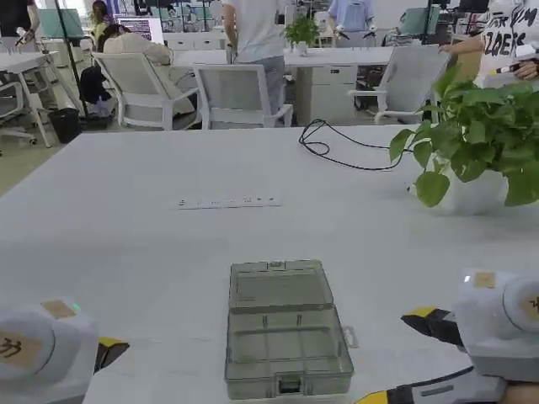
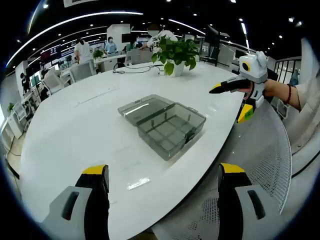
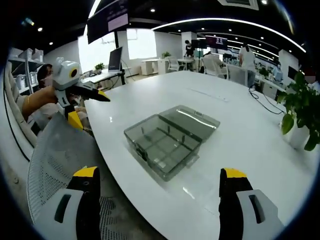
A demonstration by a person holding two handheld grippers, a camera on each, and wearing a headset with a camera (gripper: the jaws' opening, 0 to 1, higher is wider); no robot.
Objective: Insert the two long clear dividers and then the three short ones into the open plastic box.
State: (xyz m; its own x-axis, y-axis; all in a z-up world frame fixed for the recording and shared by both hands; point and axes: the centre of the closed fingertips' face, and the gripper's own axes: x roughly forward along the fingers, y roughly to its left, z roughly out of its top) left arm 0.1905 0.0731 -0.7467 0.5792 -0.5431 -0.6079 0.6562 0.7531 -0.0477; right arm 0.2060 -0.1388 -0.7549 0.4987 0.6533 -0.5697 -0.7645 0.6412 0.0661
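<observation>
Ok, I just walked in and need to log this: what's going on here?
A person holds the left gripper and right gripper at the near edge of a white table, both open and empty. Ahead of them sits the clear plastic box, its lid flipped back. Partition lines show inside; how many dividers are seated is hard to tell.

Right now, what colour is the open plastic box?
The plastic box is smoky grey and see-through; it shows best in the right gripper view.
</observation>
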